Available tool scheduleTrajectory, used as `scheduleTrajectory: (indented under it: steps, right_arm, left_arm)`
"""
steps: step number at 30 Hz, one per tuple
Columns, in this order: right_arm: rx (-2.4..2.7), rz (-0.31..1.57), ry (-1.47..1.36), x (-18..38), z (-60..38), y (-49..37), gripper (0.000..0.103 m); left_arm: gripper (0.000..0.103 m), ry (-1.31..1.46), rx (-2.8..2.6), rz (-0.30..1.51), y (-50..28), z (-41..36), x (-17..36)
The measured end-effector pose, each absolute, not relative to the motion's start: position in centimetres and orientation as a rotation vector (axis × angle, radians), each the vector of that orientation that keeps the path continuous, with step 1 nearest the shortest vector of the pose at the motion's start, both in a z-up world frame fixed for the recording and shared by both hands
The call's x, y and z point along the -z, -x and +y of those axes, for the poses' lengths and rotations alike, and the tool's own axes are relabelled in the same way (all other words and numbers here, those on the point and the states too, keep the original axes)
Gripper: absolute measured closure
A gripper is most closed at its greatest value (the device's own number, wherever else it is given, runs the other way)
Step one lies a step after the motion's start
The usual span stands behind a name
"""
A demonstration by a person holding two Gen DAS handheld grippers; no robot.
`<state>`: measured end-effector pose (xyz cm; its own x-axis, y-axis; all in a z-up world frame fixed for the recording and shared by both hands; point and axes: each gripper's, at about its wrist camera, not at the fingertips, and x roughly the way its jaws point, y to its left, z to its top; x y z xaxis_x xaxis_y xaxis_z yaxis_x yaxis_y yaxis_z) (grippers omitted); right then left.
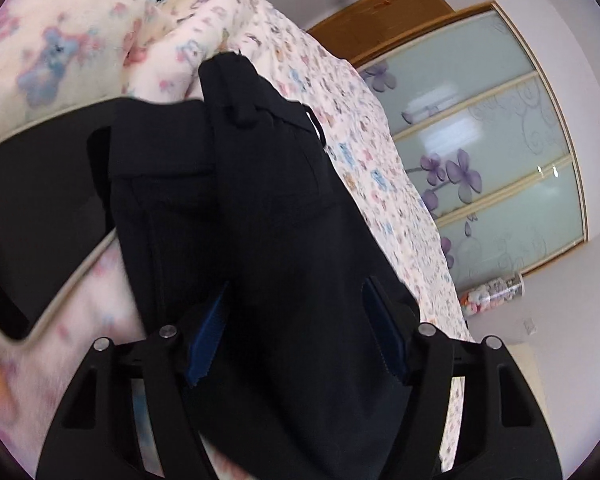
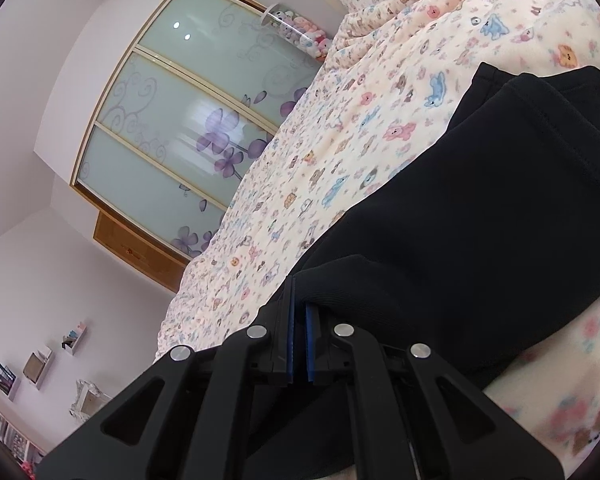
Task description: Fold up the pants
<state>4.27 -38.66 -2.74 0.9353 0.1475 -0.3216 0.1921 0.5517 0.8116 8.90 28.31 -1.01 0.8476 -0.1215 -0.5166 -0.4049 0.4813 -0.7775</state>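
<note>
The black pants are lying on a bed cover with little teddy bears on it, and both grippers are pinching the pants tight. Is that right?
Not quite. Only the right gripper is pinched shut on the black pants. The left gripper is open: the left wrist view shows its blue pads standing apart, with the pants lying loosely between them. The bed cover does have little teddy bears.

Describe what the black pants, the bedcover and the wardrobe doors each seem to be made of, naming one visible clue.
Black pants: likely matte knit jersey; ribbed band, soft folds.
Bedcover: probably plush fleece; fuzzy surface, printed bears.
Wardrobe doors: seemingly frosted glass in pale wood-look frames; glossy light reflections, purple flower print.
</note>
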Motion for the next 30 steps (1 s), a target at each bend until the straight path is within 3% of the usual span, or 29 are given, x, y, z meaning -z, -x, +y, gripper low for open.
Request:
scheduleTrajectory:
  steps: [1, 3, 4, 5, 6, 23, 30]
  right_arm:
    - [0.026, 0.377, -0.994, 2.7, -38.7, -4.3, 0.099]
    - [0.025, 0.377, -0.994, 2.7, -38.7, -4.3, 0.099]
    - [0.025, 0.376, -0.995, 2.7, -38.7, -4.3, 0.099]
    - [0.025, 0.376, -0.994, 2.7, -38.7, -4.3, 0.099]
    - [0.024, 0.376, -0.995, 2.7, -38.7, -4.2, 0.099]
    - [0.016, 0.329, -1.029, 2.5, -39.2, -3.1, 0.099]
    - [-0.004, 0.200, -1.020, 1.3, -39.6, -1.8, 0.099]
  left_arm:
    - [0.043, 1.075, -0.189, 0.551, -9.1, 28.6, 0.9]
    - [0.064, 1.072, -0.213, 0.547, -9.3, 29.5, 0.3]
    - [0.070, 1.075, -0.217, 0.547, -9.1, 30.2, 0.3]
    - [0.086, 1.074, -0.223, 0.547, -8.7, 31.0, 0.5]
    - [0.091, 1.064, -0.224, 0.547, -8.6, 31.1, 0.4]
    - [0.093, 0.856, -0.277, 0.365, -0.2, 27.3, -0.6]
    - [0.091, 0.853, -0.312, 0.423, -1.1, 27.5, 0.8]
